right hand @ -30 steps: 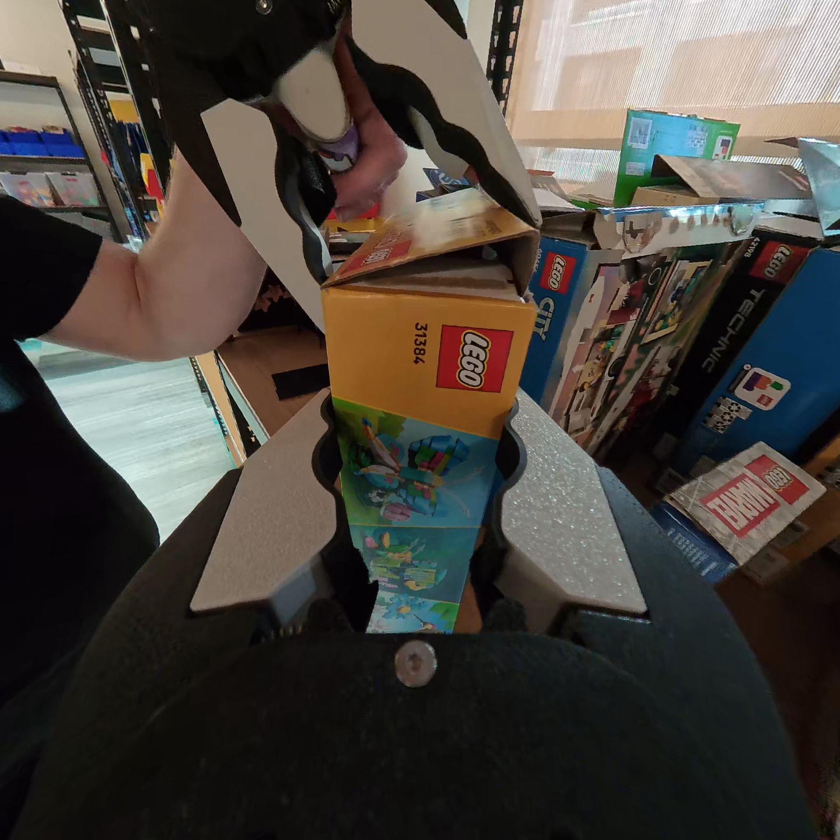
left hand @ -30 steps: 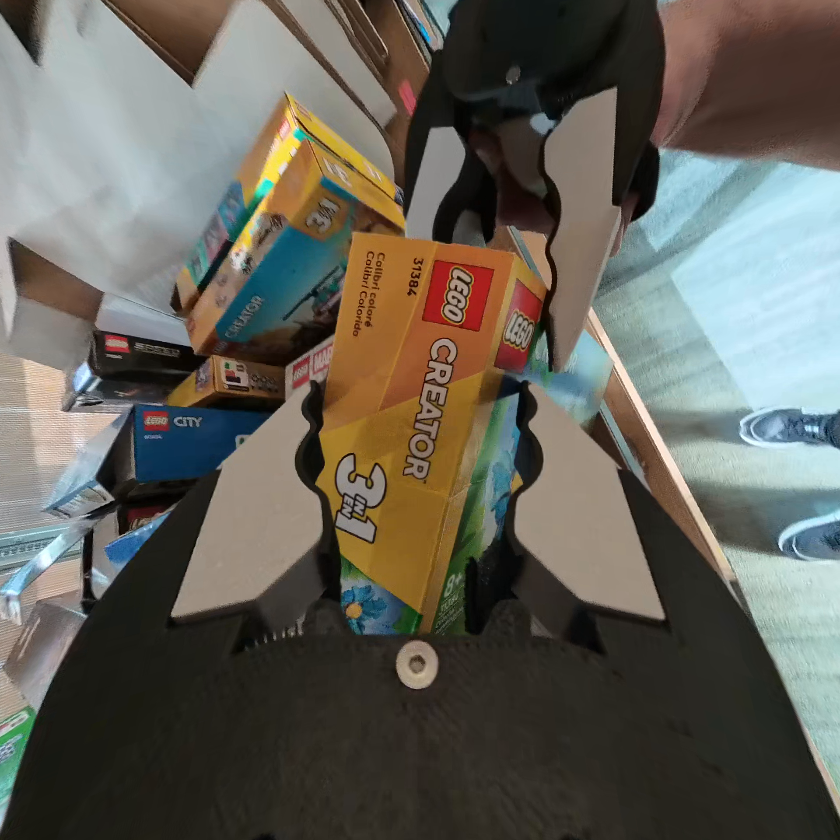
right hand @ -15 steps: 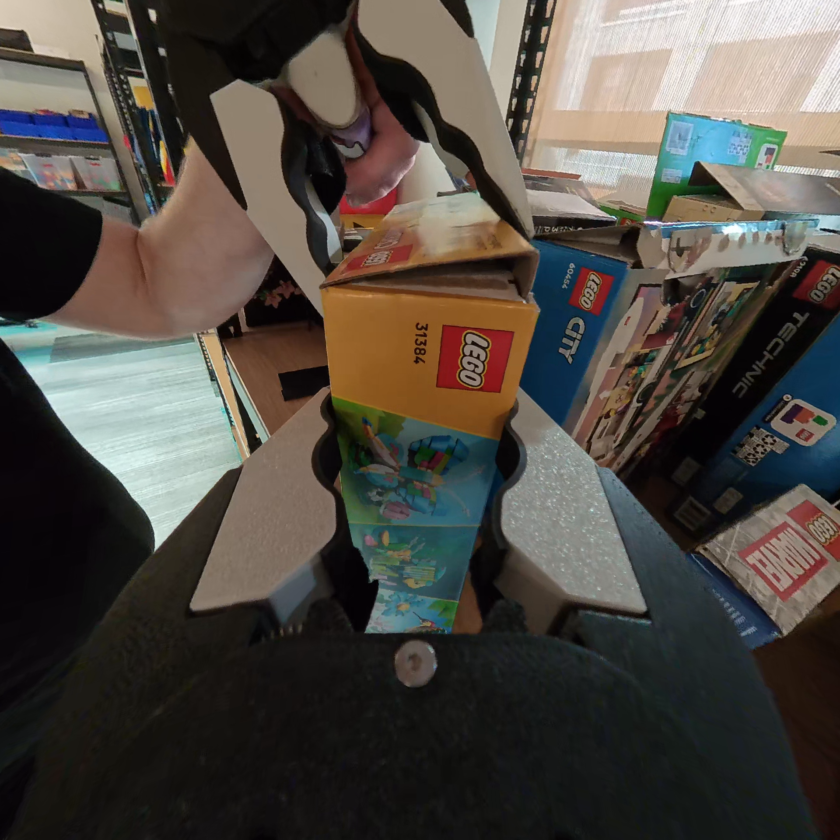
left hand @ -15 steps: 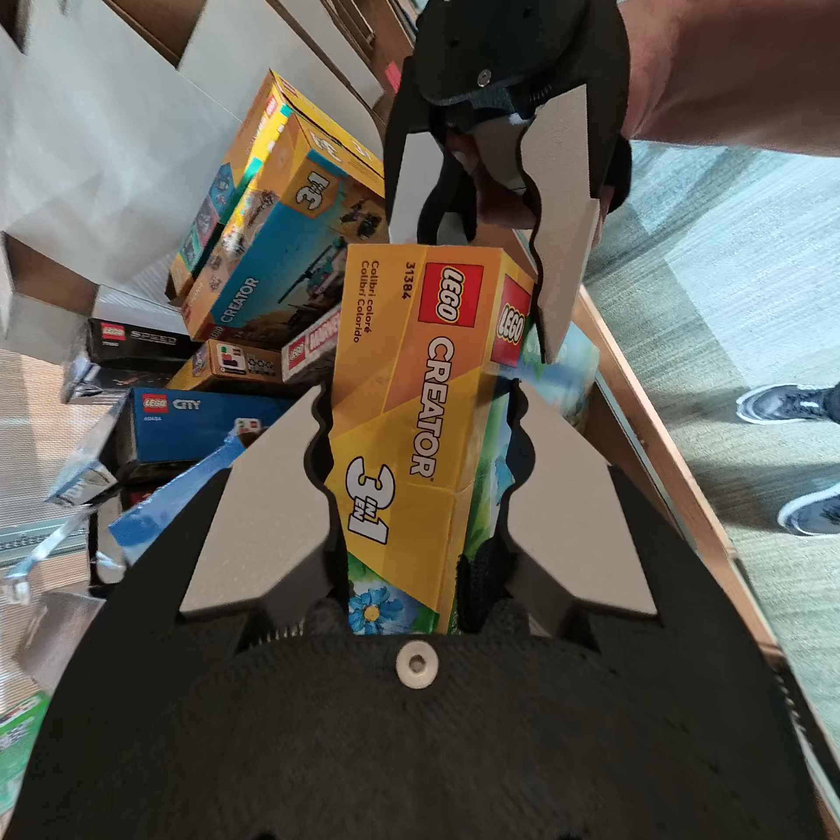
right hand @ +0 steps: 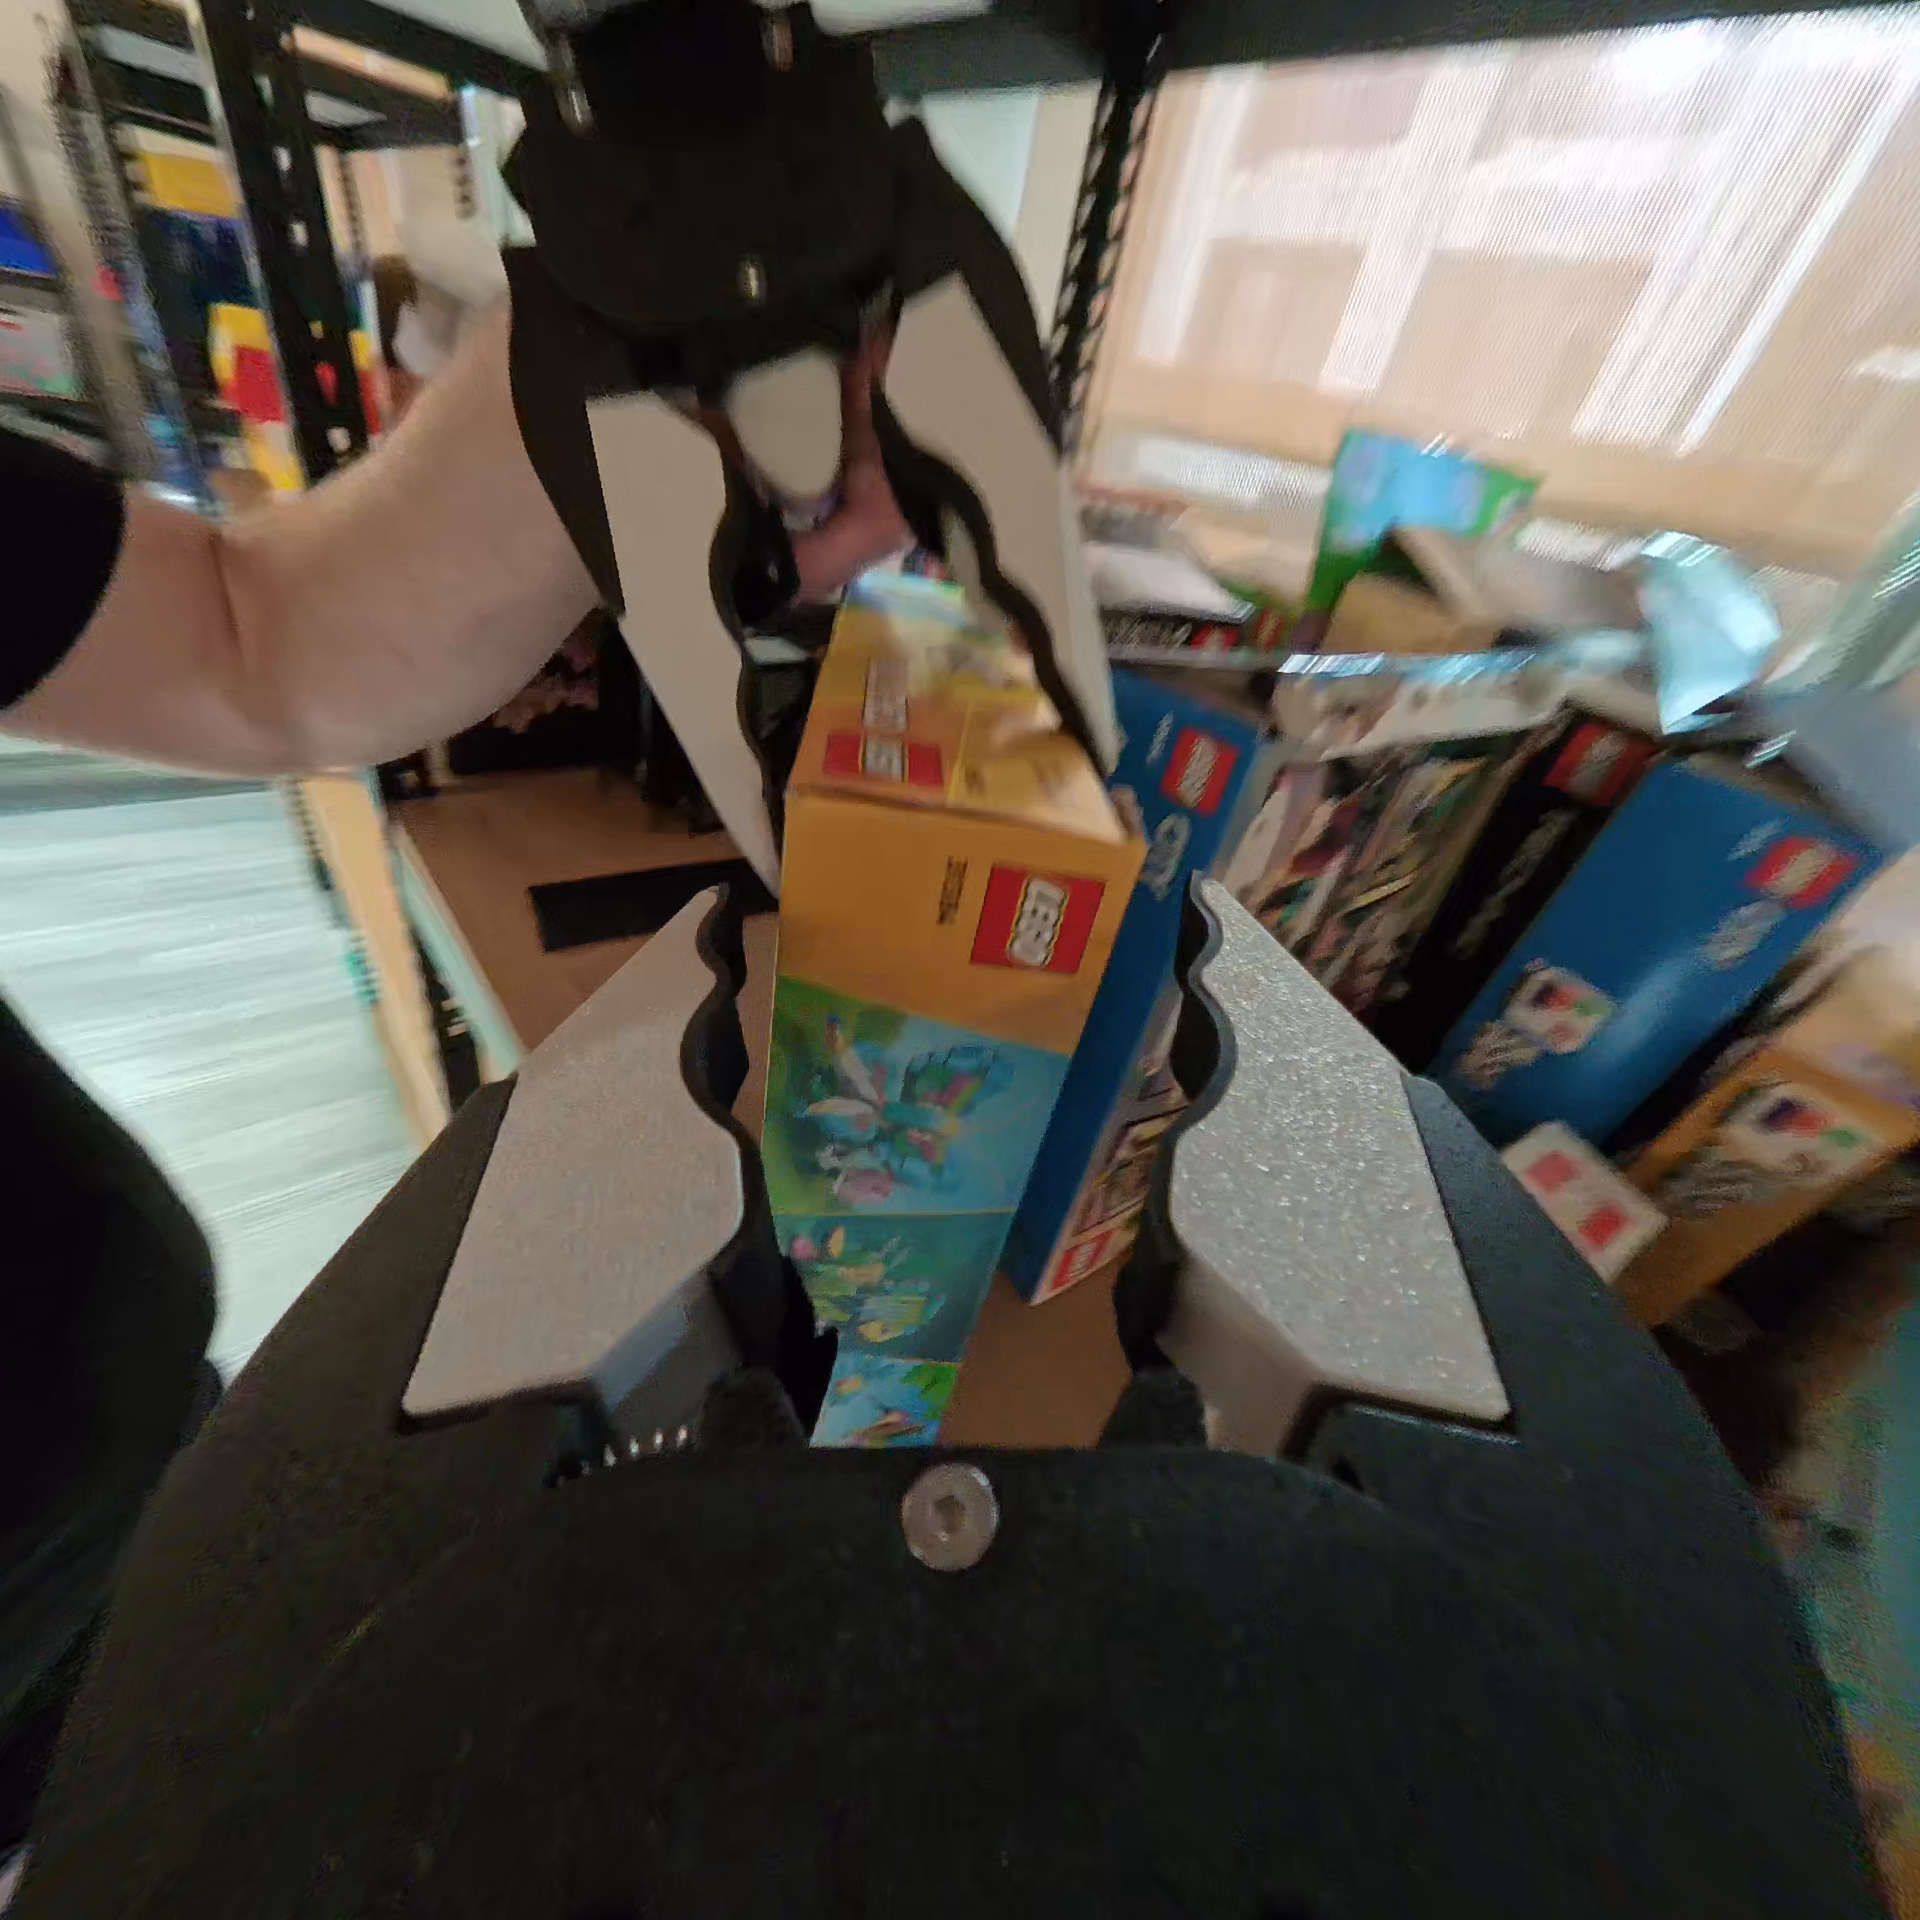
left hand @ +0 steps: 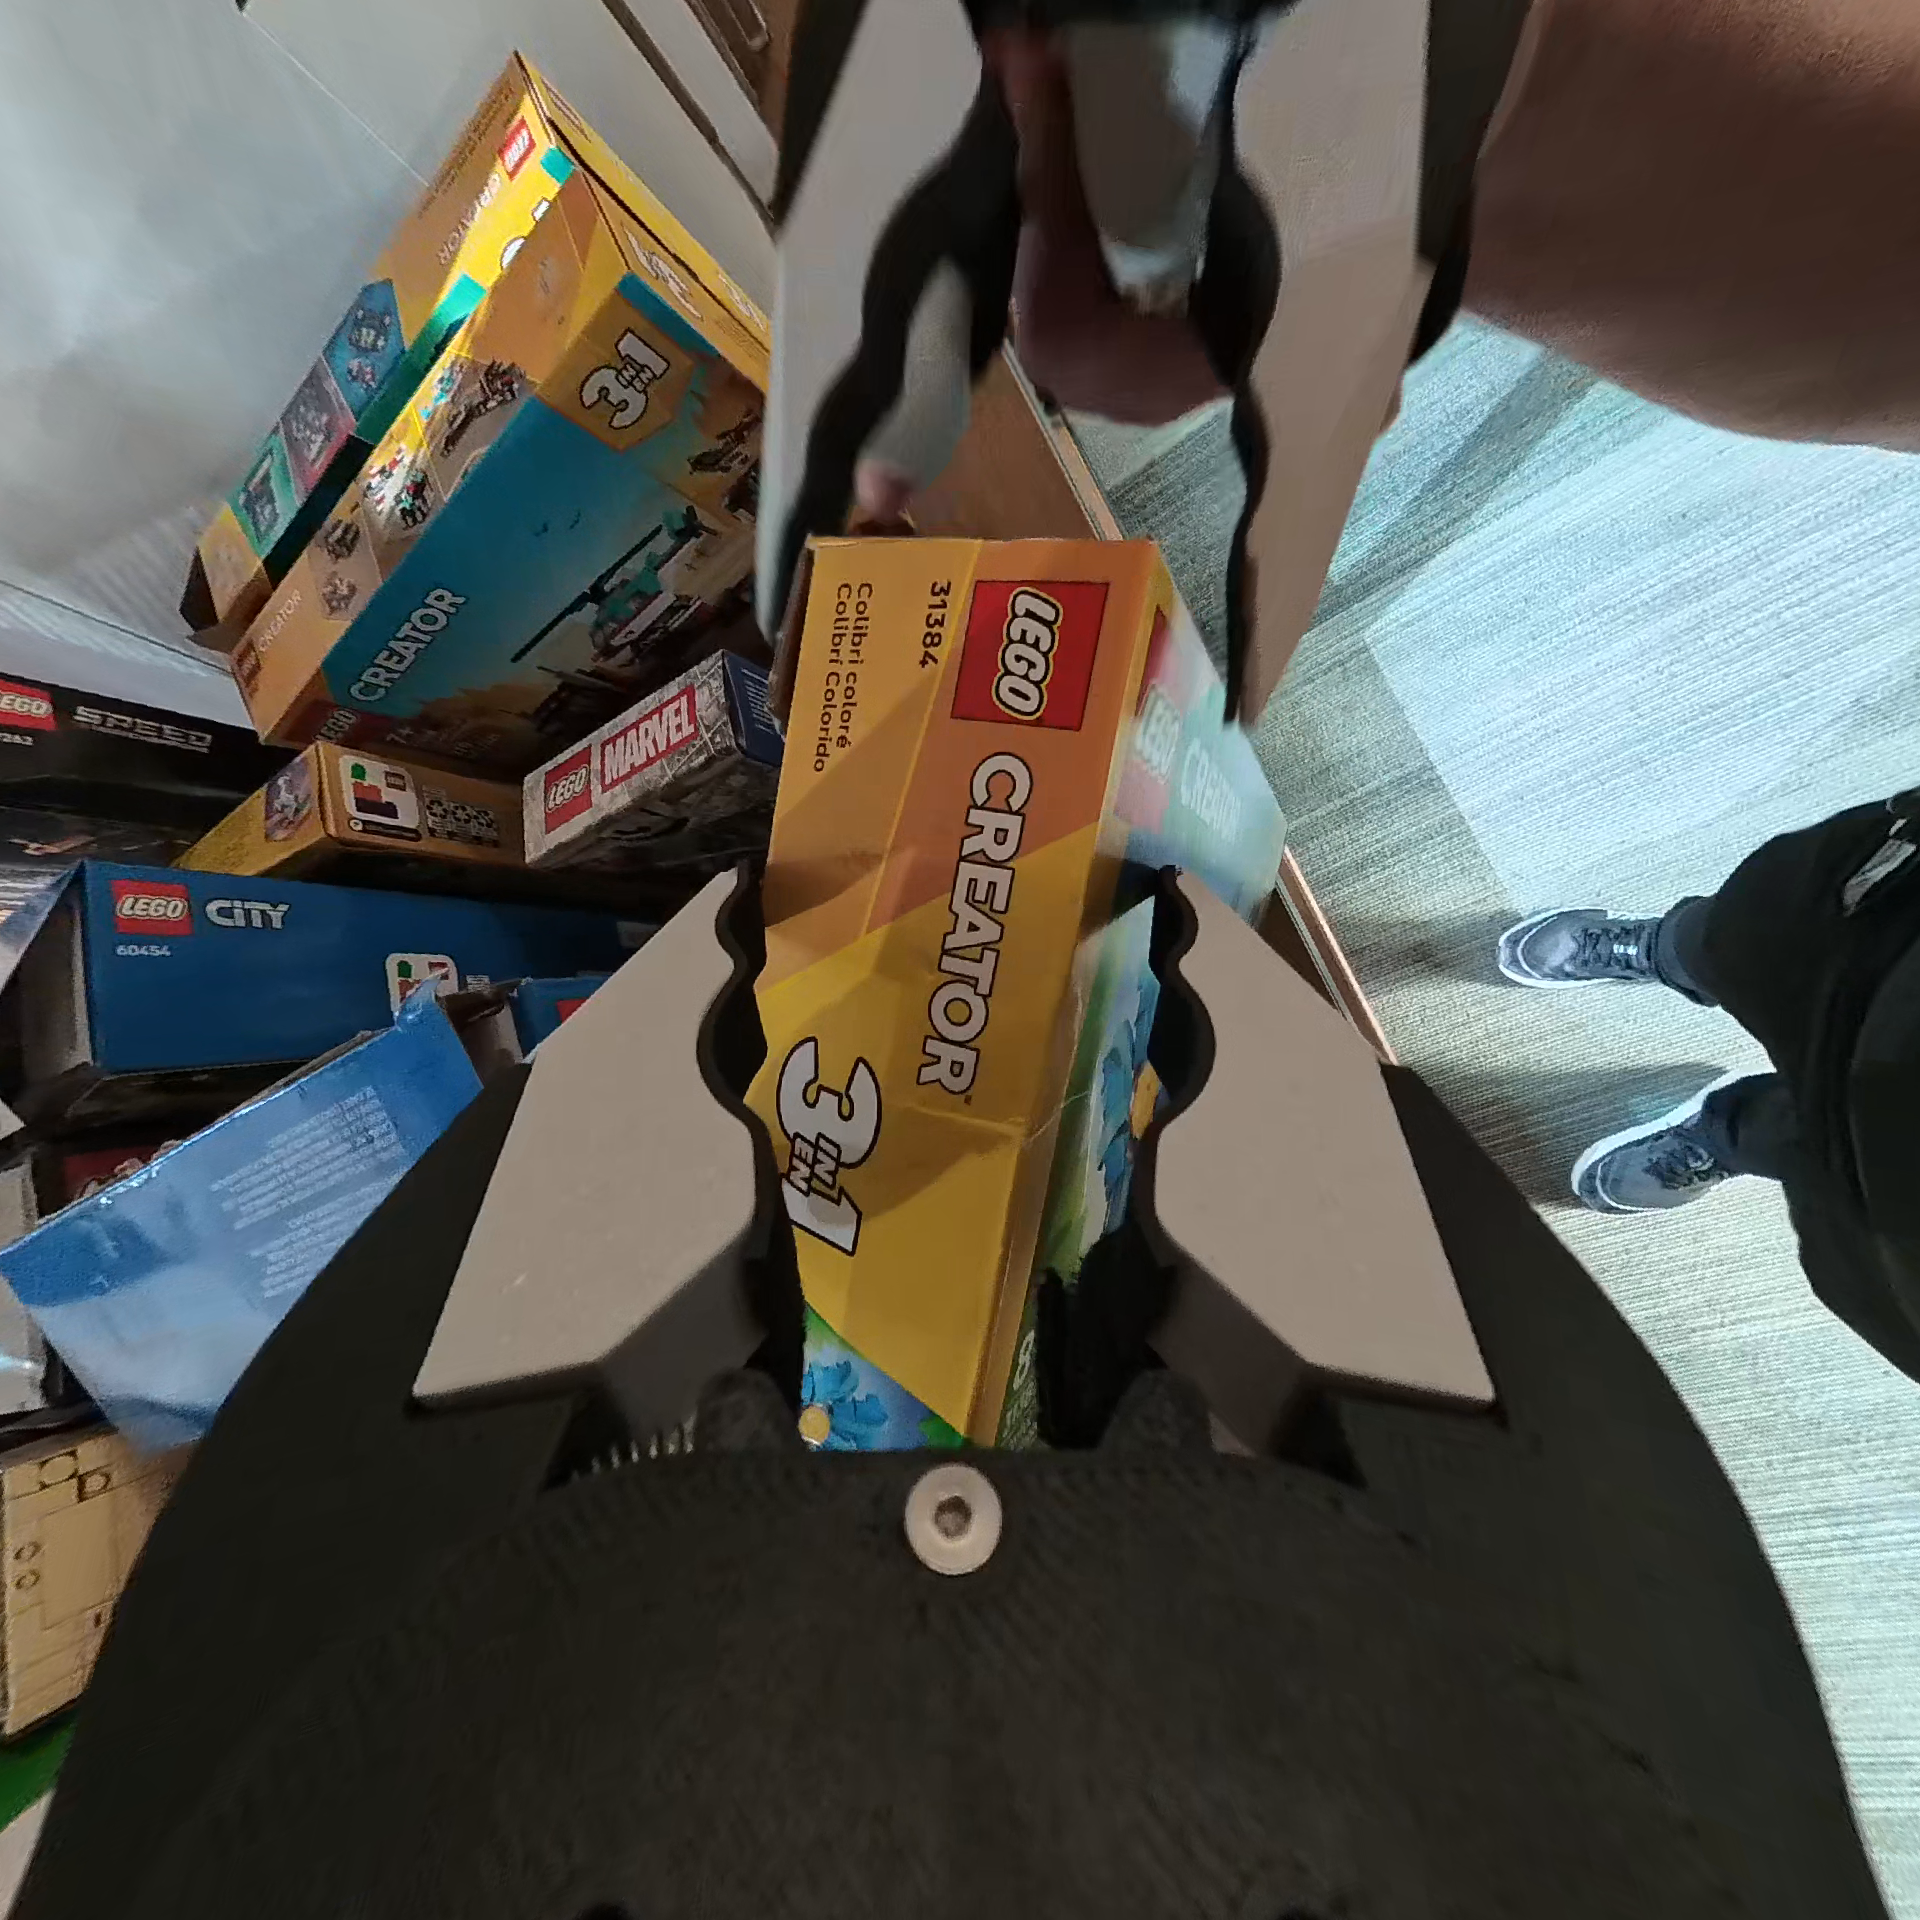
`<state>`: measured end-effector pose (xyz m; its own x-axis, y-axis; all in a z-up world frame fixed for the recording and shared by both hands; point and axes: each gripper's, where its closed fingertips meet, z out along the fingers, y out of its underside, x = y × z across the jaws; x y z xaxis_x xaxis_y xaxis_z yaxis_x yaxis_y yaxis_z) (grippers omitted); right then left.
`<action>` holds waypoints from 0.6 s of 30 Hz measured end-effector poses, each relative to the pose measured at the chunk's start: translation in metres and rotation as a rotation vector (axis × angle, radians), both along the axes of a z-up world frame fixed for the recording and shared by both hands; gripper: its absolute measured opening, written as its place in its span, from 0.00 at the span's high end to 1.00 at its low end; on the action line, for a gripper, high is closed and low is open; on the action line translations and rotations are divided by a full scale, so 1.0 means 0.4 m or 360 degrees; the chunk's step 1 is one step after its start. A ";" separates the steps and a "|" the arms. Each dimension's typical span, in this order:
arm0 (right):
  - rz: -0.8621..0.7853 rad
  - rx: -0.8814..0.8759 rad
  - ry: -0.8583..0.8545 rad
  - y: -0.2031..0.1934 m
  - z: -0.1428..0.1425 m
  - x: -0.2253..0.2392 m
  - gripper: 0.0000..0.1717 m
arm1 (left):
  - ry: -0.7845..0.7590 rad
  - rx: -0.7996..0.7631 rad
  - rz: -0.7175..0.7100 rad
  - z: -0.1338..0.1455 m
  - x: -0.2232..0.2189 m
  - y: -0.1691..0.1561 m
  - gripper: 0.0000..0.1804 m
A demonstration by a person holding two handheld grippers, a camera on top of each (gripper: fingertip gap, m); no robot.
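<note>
Two grippers are meeting on one yellow toy set box [left hand: 935,935]. Your left gripper [left hand: 956,883] is clamping it, both fingers [left hand: 623,1143] pressing against its narrow sides. Your right gripper [right hand: 956,899] is standing spread around the box's other end, with a gap showing between its right-hand finger [right hand: 1299,1143] and the cardboard, so it is not gripping. The box is standing on end at the edge of a wooden shelf [right hand: 582,831], just in front of a blue box [right hand: 1132,1039] and a pile of other toy set boxes [left hand: 468,520]. Your shoes [left hand: 1579,951] are standing on grey carpet [left hand: 1558,675] below.
</note>
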<state>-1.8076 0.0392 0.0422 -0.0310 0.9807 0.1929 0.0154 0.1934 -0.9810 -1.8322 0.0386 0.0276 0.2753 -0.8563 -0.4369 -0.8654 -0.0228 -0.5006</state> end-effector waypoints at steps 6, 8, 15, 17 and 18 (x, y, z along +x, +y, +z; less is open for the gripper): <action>-0.0245 0.0348 -0.0093 -0.021 0.054 -0.001 0.48 | -0.0151 0.0074 -0.0048 0.046 0.004 -0.014 0.56; -0.0254 0.0278 -0.0130 -0.015 0.037 -0.006 0.45 | -0.0175 0.0129 -0.0067 0.074 -0.003 -0.026 0.58; -0.0192 -0.0016 -0.0093 -0.008 -0.061 -0.015 0.43 | -0.0014 0.0096 -0.0015 0.026 -0.040 -0.018 0.65; -0.0192 -0.0061 -0.0123 -0.008 -0.111 -0.042 0.42 | -0.0062 0.0102 -0.0003 0.022 -0.039 -0.010 0.65; -0.0190 -0.0079 -0.0145 -0.008 -0.137 -0.059 0.42 | -0.0088 0.0097 -0.0004 0.023 -0.038 -0.009 0.65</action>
<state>-1.8311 0.0360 -0.0125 0.0713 0.9867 0.1459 0.1245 0.1364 -0.9828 -1.8475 0.0349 0.0366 0.2981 -0.8296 -0.4722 -0.8364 0.0114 -0.5480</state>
